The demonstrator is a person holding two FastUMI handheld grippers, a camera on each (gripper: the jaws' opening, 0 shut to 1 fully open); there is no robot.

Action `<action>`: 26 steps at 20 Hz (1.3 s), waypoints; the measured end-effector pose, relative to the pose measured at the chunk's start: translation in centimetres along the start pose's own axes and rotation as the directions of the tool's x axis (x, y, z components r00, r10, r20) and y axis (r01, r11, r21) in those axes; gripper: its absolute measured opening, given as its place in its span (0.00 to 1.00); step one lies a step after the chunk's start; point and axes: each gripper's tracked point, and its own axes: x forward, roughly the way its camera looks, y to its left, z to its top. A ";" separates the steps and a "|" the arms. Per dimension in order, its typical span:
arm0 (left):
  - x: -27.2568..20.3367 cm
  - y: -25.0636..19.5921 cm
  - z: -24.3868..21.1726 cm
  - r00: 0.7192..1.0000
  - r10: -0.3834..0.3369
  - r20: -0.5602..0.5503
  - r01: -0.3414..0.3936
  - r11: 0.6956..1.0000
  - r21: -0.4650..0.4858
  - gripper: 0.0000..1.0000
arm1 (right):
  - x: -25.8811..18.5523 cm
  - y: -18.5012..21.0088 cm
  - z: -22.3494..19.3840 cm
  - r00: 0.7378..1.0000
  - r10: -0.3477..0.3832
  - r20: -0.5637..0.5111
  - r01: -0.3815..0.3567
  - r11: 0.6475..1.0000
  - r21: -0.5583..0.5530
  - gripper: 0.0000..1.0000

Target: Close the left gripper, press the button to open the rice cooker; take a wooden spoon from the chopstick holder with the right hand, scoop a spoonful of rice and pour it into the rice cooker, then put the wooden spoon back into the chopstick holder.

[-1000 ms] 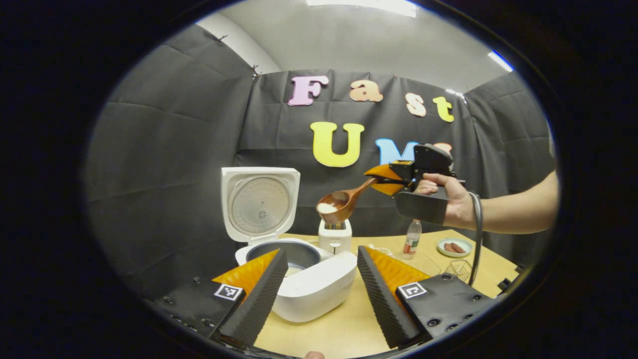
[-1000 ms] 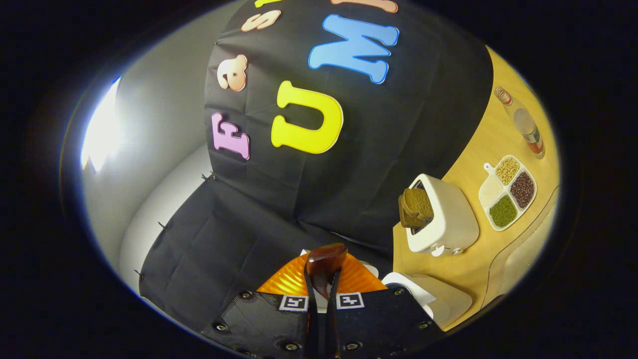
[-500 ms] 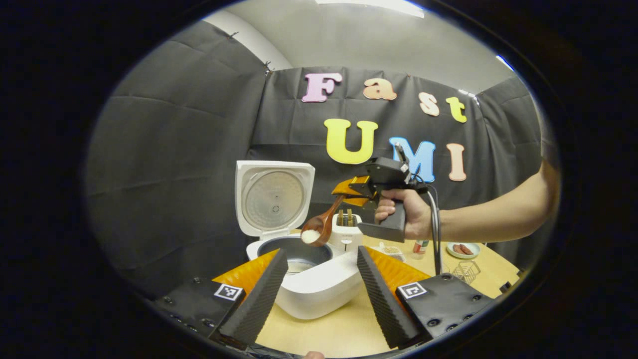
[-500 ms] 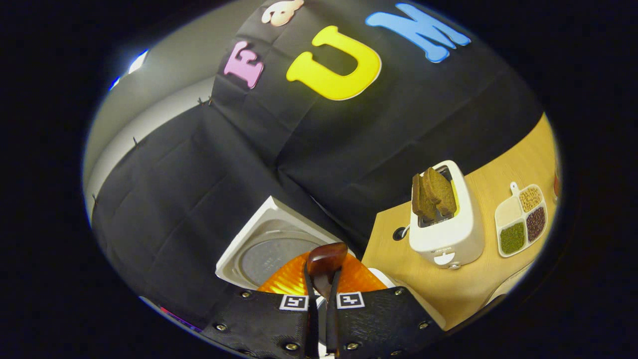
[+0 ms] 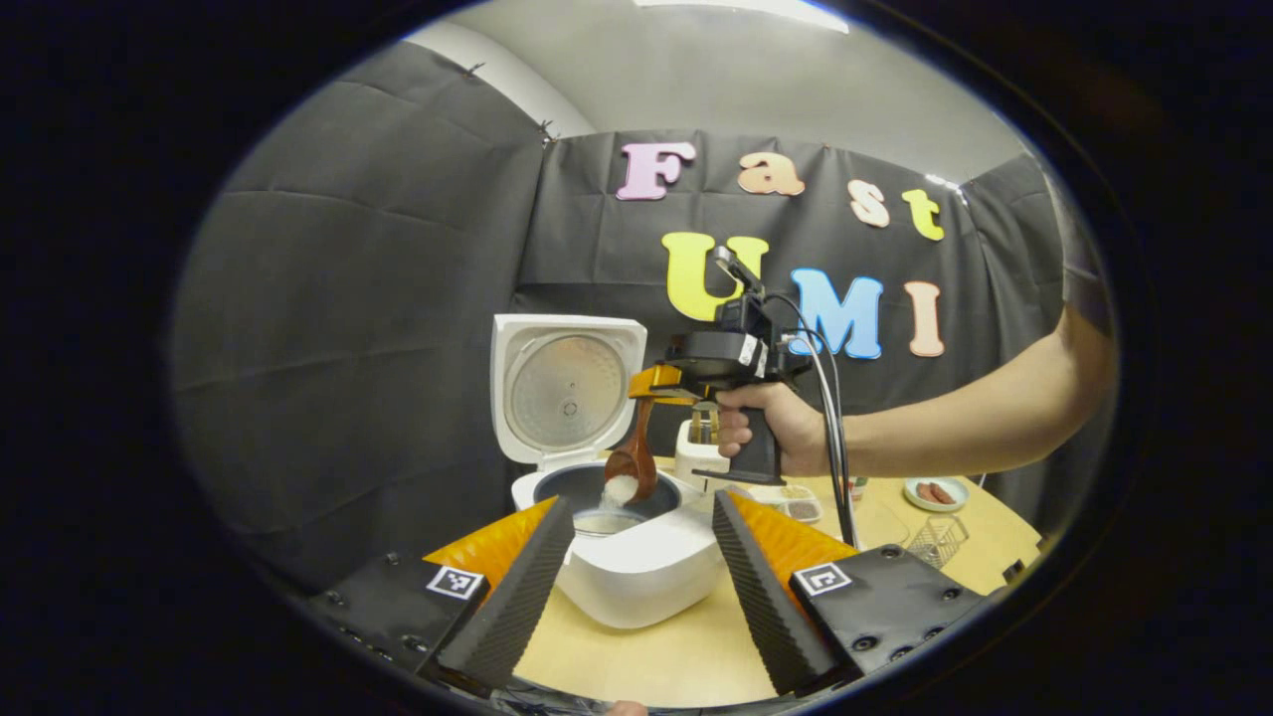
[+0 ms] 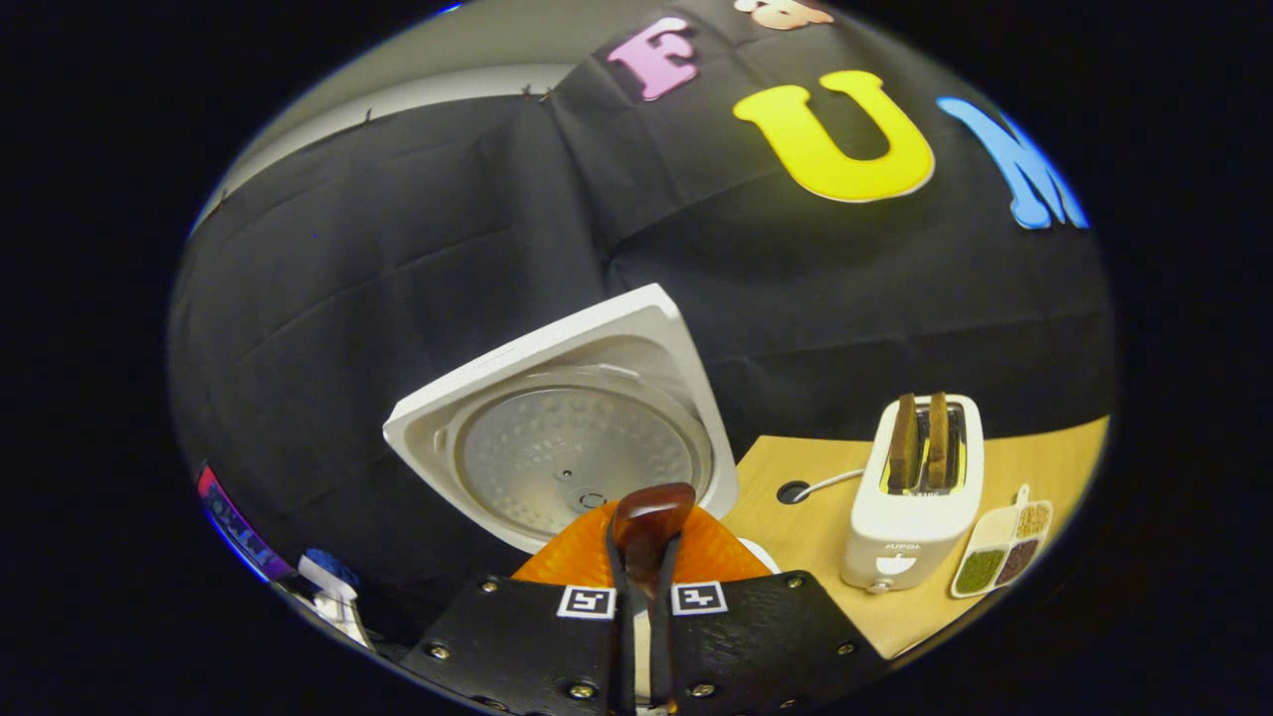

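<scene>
The white rice cooker (image 5: 636,567) stands on the wooden table with its lid (image 5: 567,398) upright and open. In the left gripper view my right gripper (image 5: 658,386) is shut on the wooden spoon (image 5: 634,465), whose bowl tips down over the dark inner pot as white rice spills from it. My left gripper (image 5: 641,567) stays open, low in front of the cooker, with nothing between its fingers. In the right gripper view the spoon's handle (image 6: 646,527) sticks up between the shut fingers of my right gripper (image 6: 643,597), with the cooker lid (image 6: 567,438) just beyond.
A white toaster (image 6: 915,497) with two brown slices stands right of the cooker. Beside it lies a divided dish of grains (image 6: 1004,557). Farther right are a small plate (image 5: 930,492) with sausages and a wire basket (image 5: 930,537). A person's forearm (image 5: 955,428) reaches in from the right.
My right gripper has come down and leftwards over the cooker and tilted the spoon, so the rice now pours into the pot. My left gripper has hardly moved.
</scene>
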 end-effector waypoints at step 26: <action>-0.1 -1.0 1.3 1.000 -0.020 0.020 0.020 0.999 -0.031 0.98 | -11.0 -0.8 8.6 0.981 0.070 0.182 -0.105 0.976 0.190 0.06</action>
